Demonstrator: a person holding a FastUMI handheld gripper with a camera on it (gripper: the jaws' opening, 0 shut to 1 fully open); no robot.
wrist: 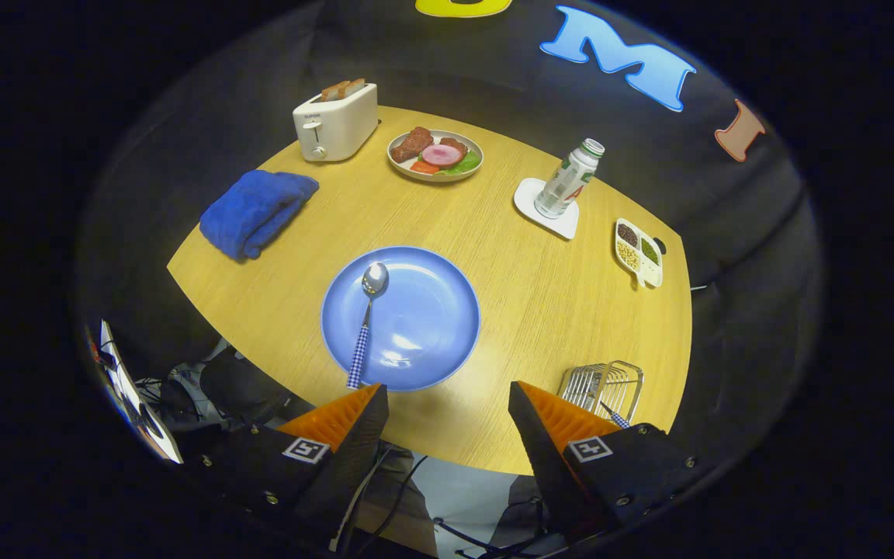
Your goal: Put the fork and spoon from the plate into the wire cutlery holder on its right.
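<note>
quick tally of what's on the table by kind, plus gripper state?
Cutlery: 2, spoon on blue plate, checked handle in wire holder
Dishes: 3, blue plate, food plate, divided tray
Toaster: 1
Bottle: 1
Coaster: 1
Blue cloth: 1
Wire holder: 1
Total: 10
Gripper: open, short of the plate.

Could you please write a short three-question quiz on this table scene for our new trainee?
1. True or false: the spoon lies on the plate.
2. What stands on the white coaster? A) the toaster B) the bottle C) the blue cloth
3. Fill in: a checked handle sticks out of the wire ___.

Key: 1 true; 2 B; 3 holder. The gripper hangs open, fingers holding nothing.
</note>
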